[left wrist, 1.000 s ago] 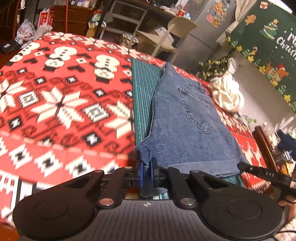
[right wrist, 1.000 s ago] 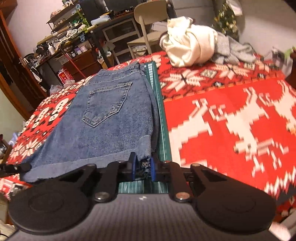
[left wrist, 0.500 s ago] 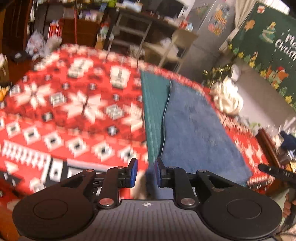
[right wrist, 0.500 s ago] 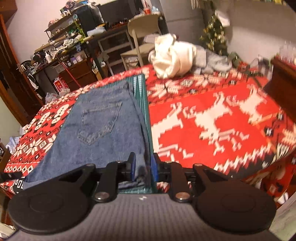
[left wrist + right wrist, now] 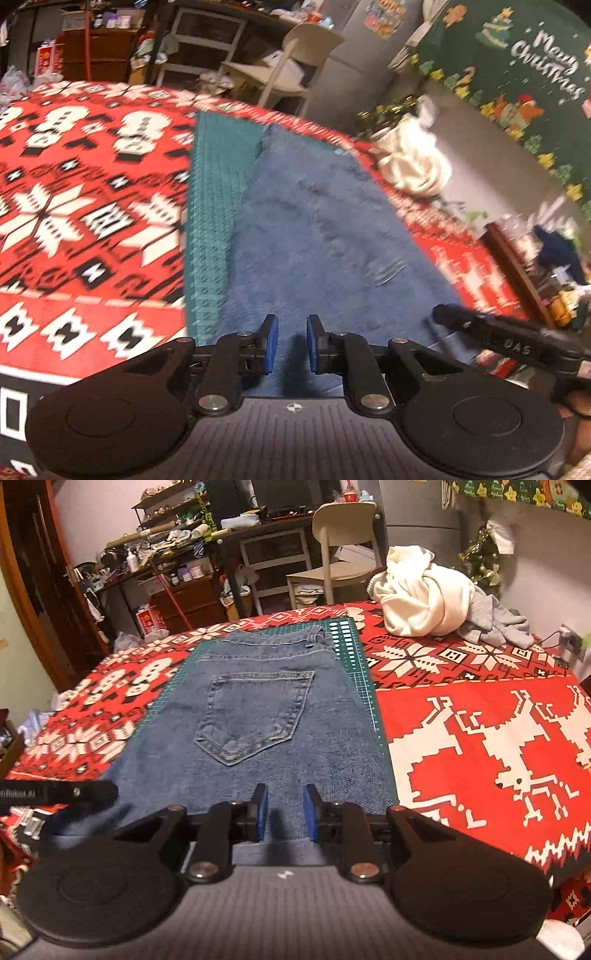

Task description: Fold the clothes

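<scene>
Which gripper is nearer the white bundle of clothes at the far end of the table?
Right. The right gripper hovers over the denim shorts' hem on the side where the white bundle lies; the left gripper is at the hem's opposite side.

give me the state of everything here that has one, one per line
denim shorts: folded in half, lying flat on the green cutting mat, back pocket up, not gripped
left hand-held gripper: open, nothing between the pads, jaws just closed a little
right hand-held gripper: open, nothing between the pads, jaws just been opening
white garment: crumpled in a heap, unfolded
grey garment: crumpled beside the white one
</scene>
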`<action>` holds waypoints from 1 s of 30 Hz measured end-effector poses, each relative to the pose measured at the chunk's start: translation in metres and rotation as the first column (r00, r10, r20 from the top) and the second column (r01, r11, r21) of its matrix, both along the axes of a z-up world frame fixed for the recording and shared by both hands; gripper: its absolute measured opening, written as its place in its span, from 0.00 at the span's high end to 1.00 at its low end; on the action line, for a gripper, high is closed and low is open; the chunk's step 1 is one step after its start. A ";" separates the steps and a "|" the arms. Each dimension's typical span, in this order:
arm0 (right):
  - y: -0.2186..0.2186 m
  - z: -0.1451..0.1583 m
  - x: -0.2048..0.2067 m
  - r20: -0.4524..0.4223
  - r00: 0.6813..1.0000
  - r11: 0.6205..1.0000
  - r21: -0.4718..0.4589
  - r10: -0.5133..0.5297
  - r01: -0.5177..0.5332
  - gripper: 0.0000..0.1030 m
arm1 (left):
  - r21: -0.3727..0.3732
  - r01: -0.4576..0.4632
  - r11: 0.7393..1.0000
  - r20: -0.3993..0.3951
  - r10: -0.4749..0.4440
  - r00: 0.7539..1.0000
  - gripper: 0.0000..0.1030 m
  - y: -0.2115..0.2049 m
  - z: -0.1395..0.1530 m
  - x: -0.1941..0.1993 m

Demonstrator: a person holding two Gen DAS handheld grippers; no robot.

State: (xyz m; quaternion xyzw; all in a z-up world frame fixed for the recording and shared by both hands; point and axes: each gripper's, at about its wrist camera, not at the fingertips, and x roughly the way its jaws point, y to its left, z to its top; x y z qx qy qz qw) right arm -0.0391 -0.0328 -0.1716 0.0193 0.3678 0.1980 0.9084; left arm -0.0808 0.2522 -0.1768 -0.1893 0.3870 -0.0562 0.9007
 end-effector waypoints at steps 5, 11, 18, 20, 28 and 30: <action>-0.008 -0.017 -0.002 0.016 1.000 0.998 -0.056 -0.006 0.007 0.77 | -0.039 -0.047 0.998 -0.009 0.047 0.999 0.97 0.023 -0.010 -0.018; -0.012 -0.016 -0.012 0.027 1.000 0.998 -0.068 -0.010 0.011 0.72 | -0.046 -0.039 0.998 -0.026 0.038 0.999 0.97 0.022 -0.004 -0.022; 0.005 0.011 -0.022 0.104 0.994 0.997 -0.072 0.042 -0.035 0.49 | 0.039 0.002 0.999 0.028 -0.003 1.000 0.57 -0.006 0.025 -0.017; 0.011 0.017 -0.020 0.117 0.992 0.997 -0.071 0.051 -0.043 0.41 | 0.080 0.027 0.996 0.060 -0.031 0.998 0.41 -0.017 0.034 -0.014; 0.034 -0.003 0.005 0.041 0.997 0.991 -0.117 0.064 -0.059 0.29 | 0.182 0.074 0.981 0.004 -0.076 0.997 0.34 -0.041 0.002 0.022; 0.036 -0.014 0.006 0.018 0.998 0.989 -0.133 0.066 -0.063 0.22 | 0.216 0.088 0.972 0.018 -0.094 0.995 0.31 -0.045 0.000 0.021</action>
